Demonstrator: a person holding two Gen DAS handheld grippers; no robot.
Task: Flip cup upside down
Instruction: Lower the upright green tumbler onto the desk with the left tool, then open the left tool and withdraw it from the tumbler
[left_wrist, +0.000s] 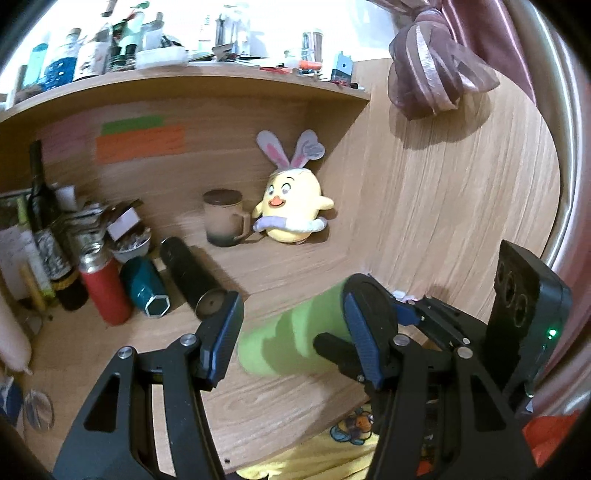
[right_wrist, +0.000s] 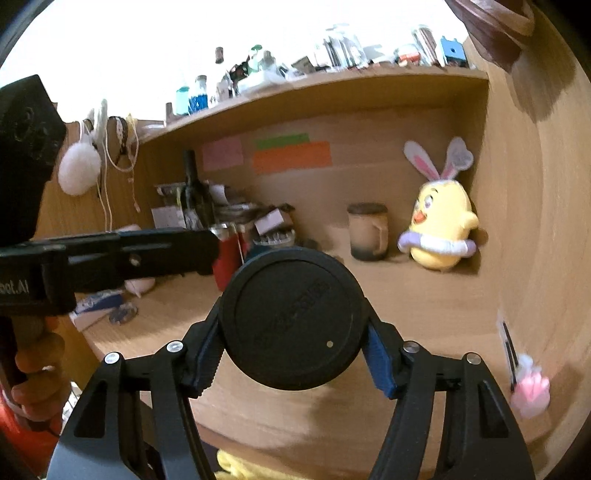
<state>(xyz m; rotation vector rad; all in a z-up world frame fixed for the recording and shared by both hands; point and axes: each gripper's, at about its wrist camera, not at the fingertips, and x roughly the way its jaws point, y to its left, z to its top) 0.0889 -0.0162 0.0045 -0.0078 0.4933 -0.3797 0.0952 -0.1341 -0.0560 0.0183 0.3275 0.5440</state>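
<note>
Setting: wooden bench (left_wrist: 280, 402) set in a wood-panelled alcove, with a cluttered shelf (left_wrist: 236, 72) running above it

Landmark: yellow chick plush (left_wrist: 291, 208) with rabbit ears, sitting at the back of the bench in the corner

Cup: green cup (left_wrist: 291, 339) with a black lid (right_wrist: 291, 321), lying tilted on its side, well in front of the plush and lifted off the bench; in the right wrist view the lid faces the camera and hides the green body

Right tongs (right_wrist: 291, 363): closed on the green cup, one blue pad on each side of the lid end

Left tongs (left_wrist: 291, 345): spread wide, the cup's green body lying between the fingers; the right-hand pad sits close by the lid end, though I cannot tell whether it touches, and the left-hand pad is clear of the cup

Mug: brown mug (left_wrist: 223, 218) with a handle, upright just left of the plush

Flasks: black flask (left_wrist: 192, 278) lying on its side, a teal one (left_wrist: 146, 284) beside it, and a red flask (left_wrist: 105, 288) upright, all left of the plush and nearer than the mug

Bottle: dark wine bottle (left_wrist: 42, 210) standing far left of the plush among papers

Notes: green and orange sticky notes (left_wrist: 140, 142) on the back panel, above and left of the plush

Curtain: knotted mauve curtain (left_wrist: 439, 70) hanging above and right of the plush
</note>
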